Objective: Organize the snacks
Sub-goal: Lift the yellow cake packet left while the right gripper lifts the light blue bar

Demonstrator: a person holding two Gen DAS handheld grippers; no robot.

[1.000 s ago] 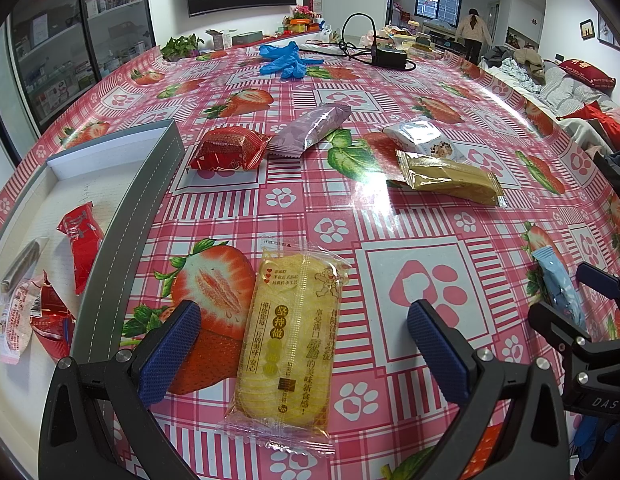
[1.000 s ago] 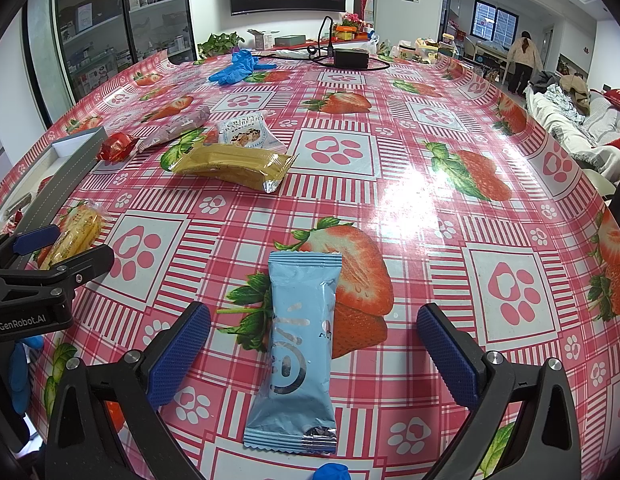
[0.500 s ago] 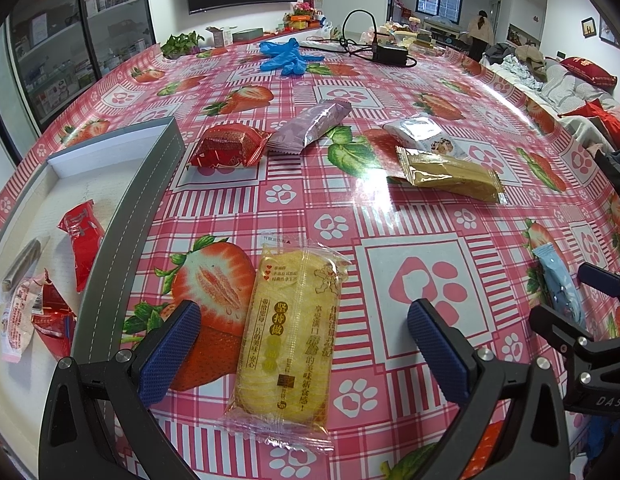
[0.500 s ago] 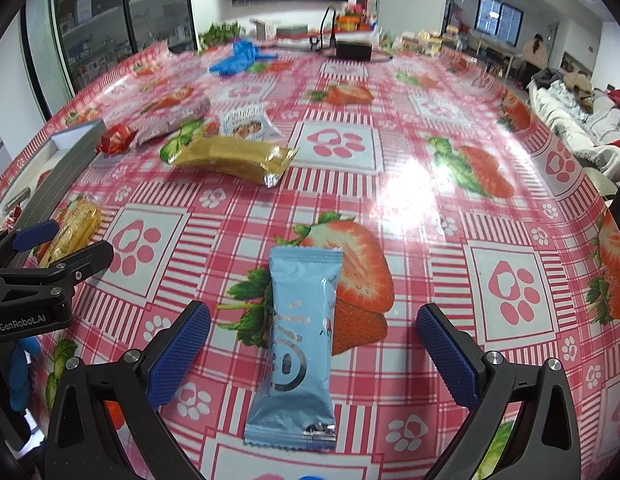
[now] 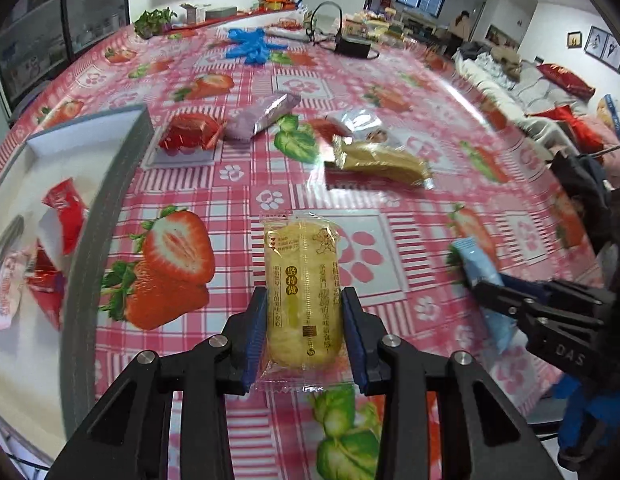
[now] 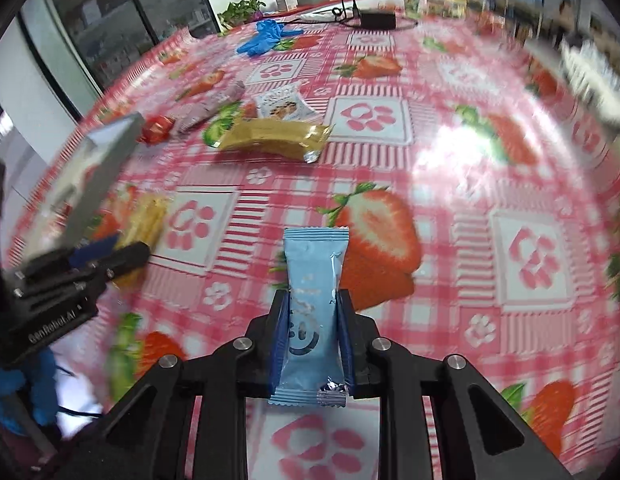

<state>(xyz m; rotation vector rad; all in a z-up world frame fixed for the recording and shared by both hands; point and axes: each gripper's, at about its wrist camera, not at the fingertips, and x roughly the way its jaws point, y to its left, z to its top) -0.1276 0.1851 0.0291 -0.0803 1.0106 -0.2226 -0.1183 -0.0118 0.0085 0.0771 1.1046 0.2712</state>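
Both grippers have gone from wide open to clamped since the earlier frames. On the strawberry-print tablecloth [image 5: 390, 80], the grey-walled tray [image 5: 109, 184] sits left, its contents blurred. The left gripper [image 5: 305, 336] is closing, its pads already pinching the yellow cake packet [image 5: 301, 292] between them. The right gripper [image 6: 312, 344] is squeezed tight on the blue snack bar [image 6: 314, 280], whose lower end pokes out below the pads.
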